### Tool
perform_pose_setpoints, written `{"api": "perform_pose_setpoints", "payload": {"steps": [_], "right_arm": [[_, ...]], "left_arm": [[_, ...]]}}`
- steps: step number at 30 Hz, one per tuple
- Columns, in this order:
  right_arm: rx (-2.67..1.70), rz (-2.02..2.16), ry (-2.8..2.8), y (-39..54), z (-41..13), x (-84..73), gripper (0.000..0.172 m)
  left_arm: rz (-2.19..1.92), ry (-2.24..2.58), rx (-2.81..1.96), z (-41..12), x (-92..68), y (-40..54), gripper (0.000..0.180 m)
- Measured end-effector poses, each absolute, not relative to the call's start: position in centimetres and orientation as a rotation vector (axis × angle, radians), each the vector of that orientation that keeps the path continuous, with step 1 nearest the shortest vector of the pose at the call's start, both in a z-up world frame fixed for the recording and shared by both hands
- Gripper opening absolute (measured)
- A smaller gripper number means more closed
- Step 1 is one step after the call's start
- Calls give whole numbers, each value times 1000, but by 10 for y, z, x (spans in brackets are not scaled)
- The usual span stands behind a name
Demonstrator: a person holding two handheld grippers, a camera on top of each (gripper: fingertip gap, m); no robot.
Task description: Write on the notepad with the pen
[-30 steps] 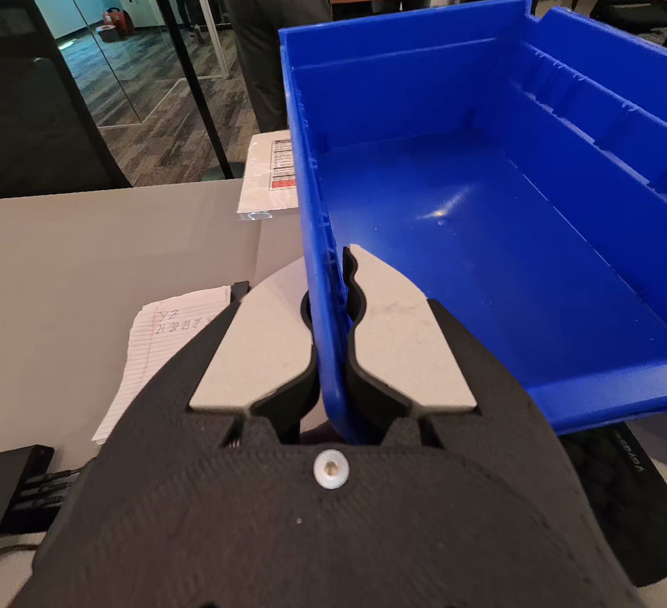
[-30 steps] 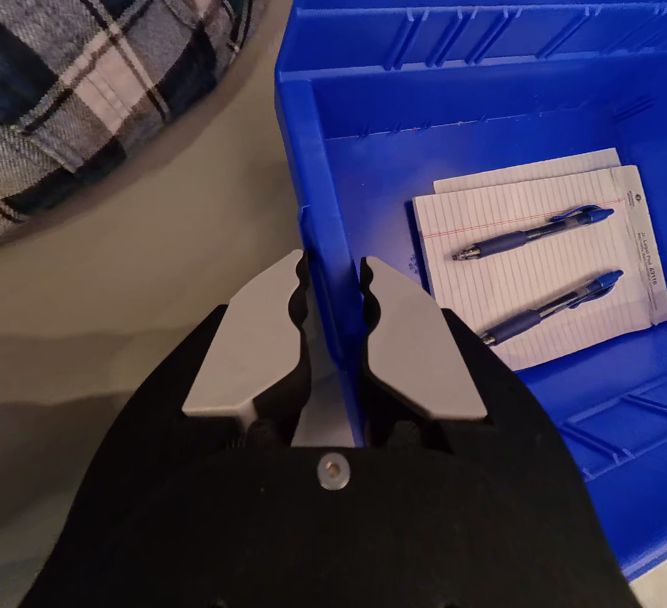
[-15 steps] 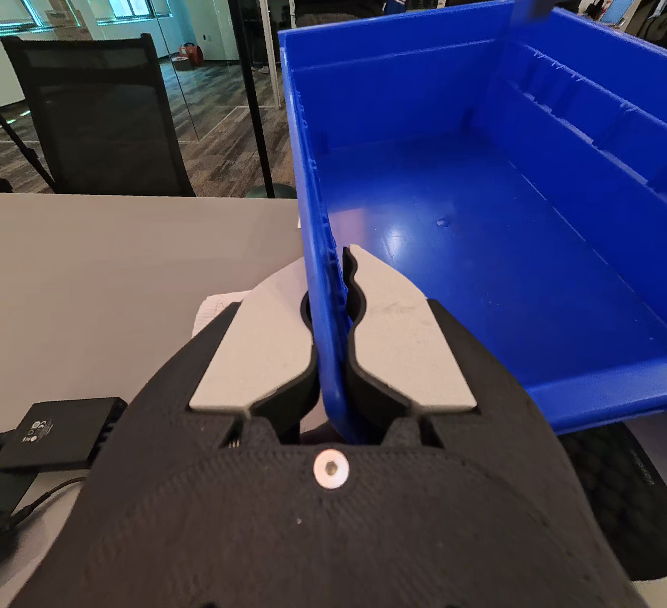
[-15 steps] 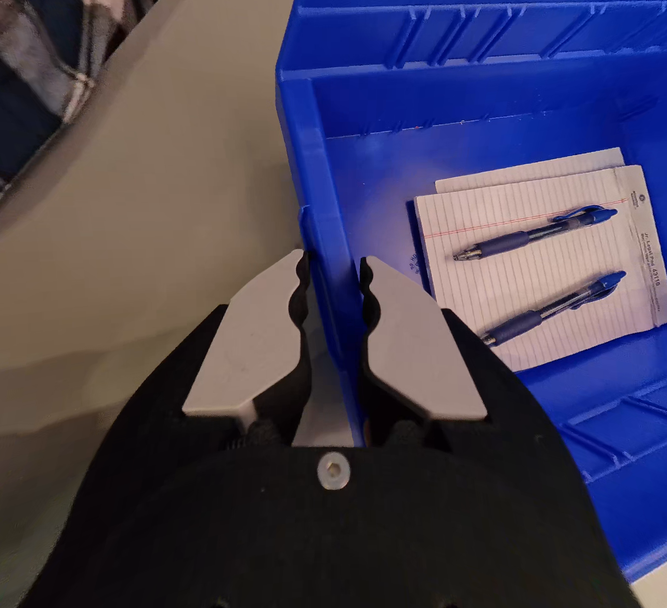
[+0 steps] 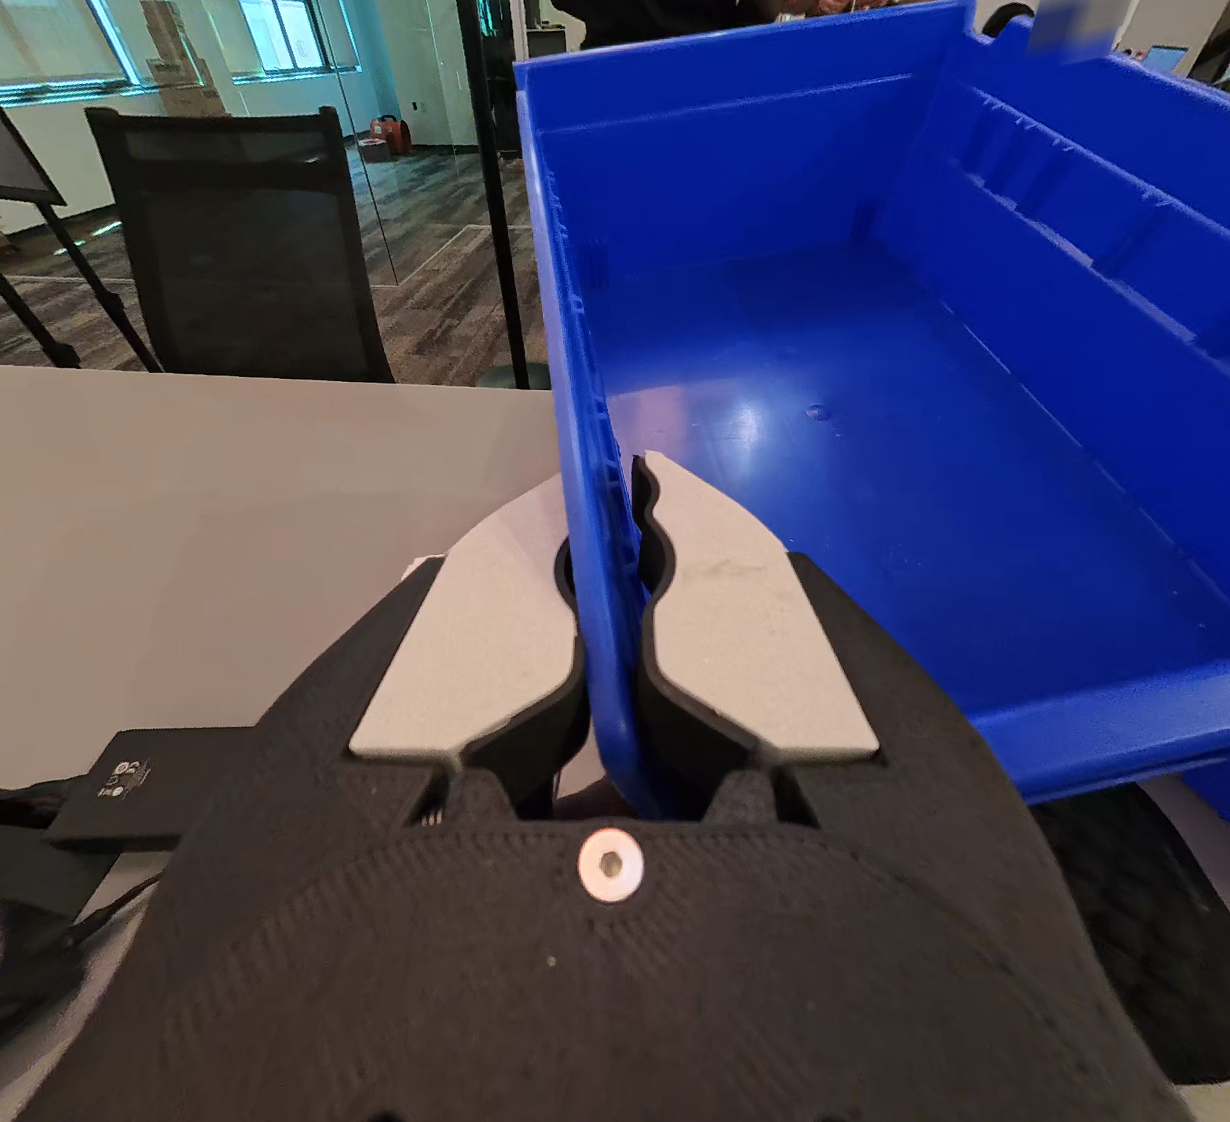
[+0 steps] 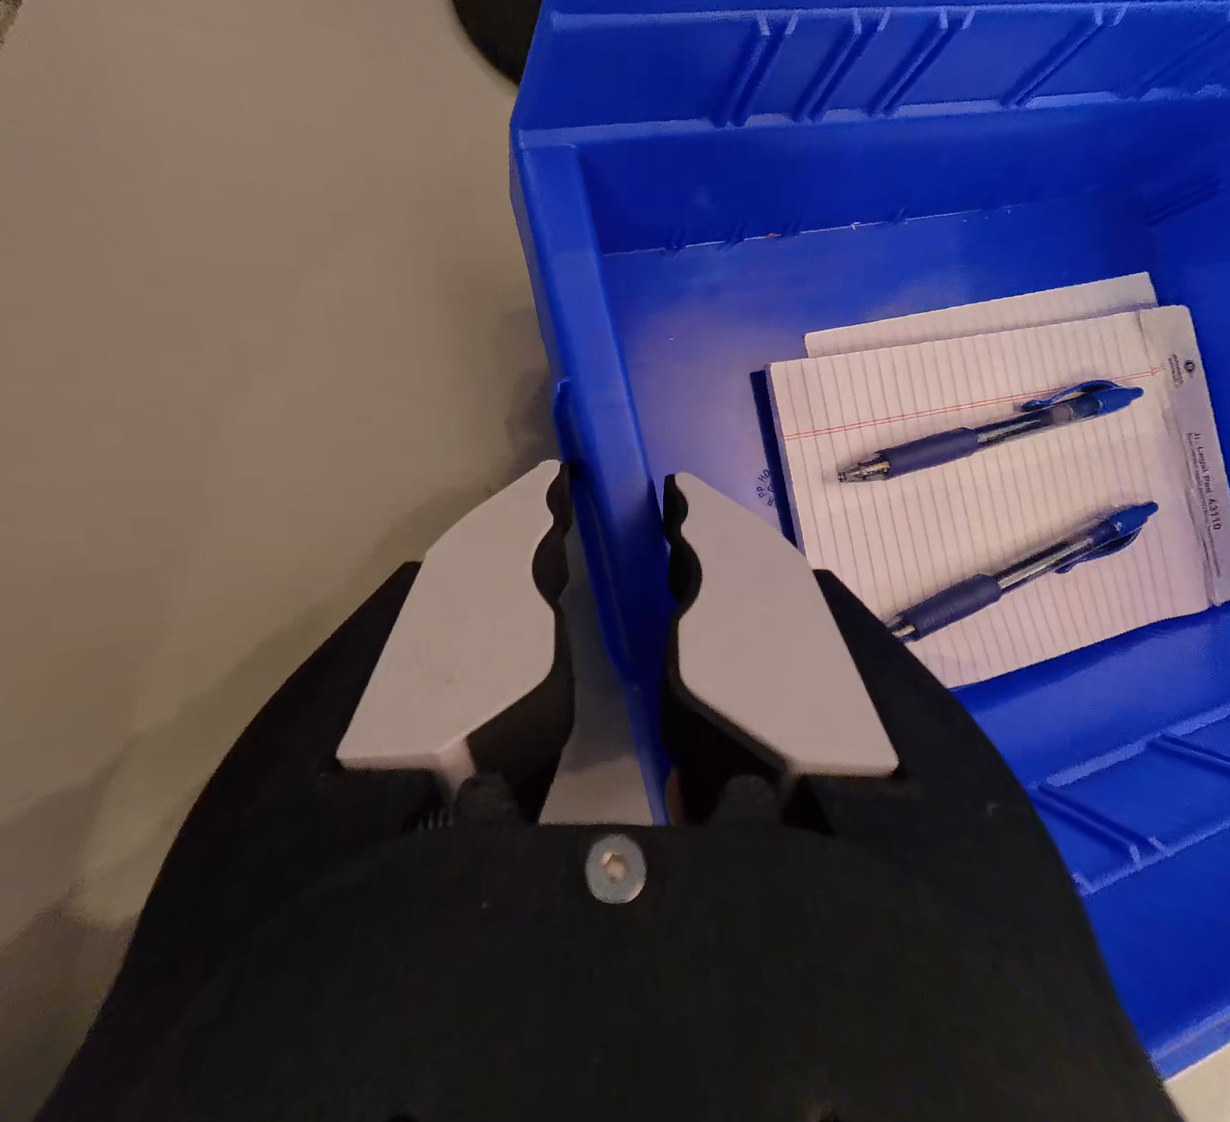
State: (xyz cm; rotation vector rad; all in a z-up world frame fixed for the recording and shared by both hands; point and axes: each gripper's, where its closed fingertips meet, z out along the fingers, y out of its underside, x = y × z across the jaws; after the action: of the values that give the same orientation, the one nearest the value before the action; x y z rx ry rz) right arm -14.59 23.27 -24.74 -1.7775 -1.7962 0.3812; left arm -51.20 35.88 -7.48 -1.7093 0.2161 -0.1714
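Left gripper (image 5: 602,557) clamped on the side wall of a blue bin (image 5: 865,491); right gripper (image 6: 615,557) pinching the wall of a second blue bin (image 6: 865,191). Inside that second bin, right of its gripped wall: lined notepad (image 6: 985,531), flat on the floor, two blue pens (image 6: 992,431) on top.

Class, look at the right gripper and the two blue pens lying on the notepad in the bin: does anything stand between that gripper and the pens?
Yes. The right gripper is shut on the blue bin's side wall, one finger outside, one inside. The pens lie on the notepad on the bin floor, uncovered. Only that wall, in its own grasp, is in the way.
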Motion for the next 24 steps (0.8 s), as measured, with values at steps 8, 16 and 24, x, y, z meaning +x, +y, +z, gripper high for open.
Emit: {"api": "perform_pose_setpoints", "payload": {"steps": [8, 16, 24], "right_arm": [[-1851, 331, -1687, 263, -248, -182, 27], [-1923, 297, -1594, 284, -248, -204, 27], [-1983, 301, -1553, 294, -249, -210, 27]], "left_arm": [[-160, 179, -1686, -66, -523, 354, 10], [-165, 160, -1668, -61, -529, 352, 10], [-178, 150, -1651, -57, -533, 349, 10]]}}
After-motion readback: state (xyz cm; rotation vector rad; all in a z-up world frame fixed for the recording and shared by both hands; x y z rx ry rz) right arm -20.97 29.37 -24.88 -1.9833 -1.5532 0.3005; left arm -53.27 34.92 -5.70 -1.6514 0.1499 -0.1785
